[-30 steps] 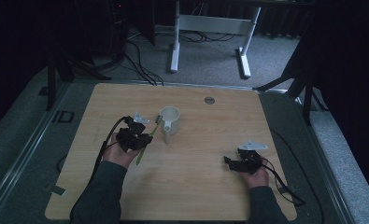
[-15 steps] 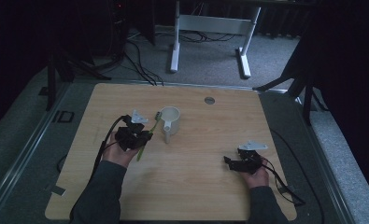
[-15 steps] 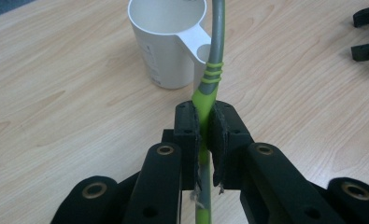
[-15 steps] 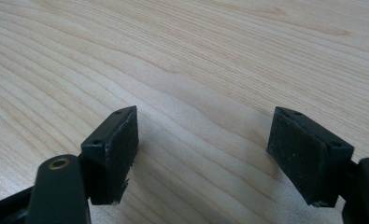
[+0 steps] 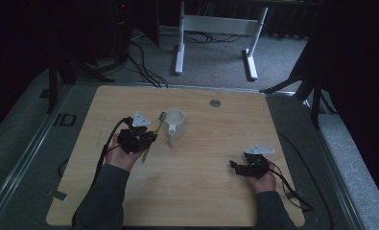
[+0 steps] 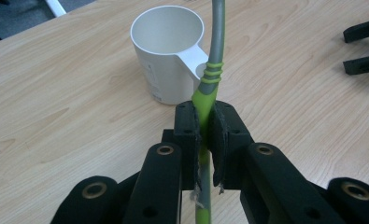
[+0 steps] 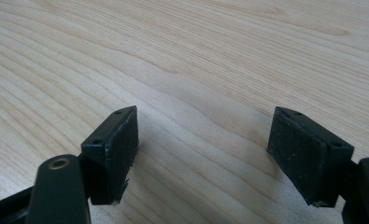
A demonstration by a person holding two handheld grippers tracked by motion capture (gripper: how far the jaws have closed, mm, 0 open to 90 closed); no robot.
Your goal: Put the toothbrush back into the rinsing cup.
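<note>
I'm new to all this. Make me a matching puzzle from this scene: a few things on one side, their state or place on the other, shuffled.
Things:
1. left tool
2. right tool
3. white cup
4. toothbrush

States:
A. stands upright on the wooden table
B. jaws wide apart, nothing between them
C. green and grey, clamped by its handle
D. jaws closed on a thin handle

Pairs: 1-D, 2-B, 3-A, 4-C

Matt wooden table (image 5: 216,182), plastic mug (image 6: 166,56)

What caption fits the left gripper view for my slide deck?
Left gripper shut on a green and grey plastic toothbrush, beside a white plastic mug on the light wooden table.
</note>
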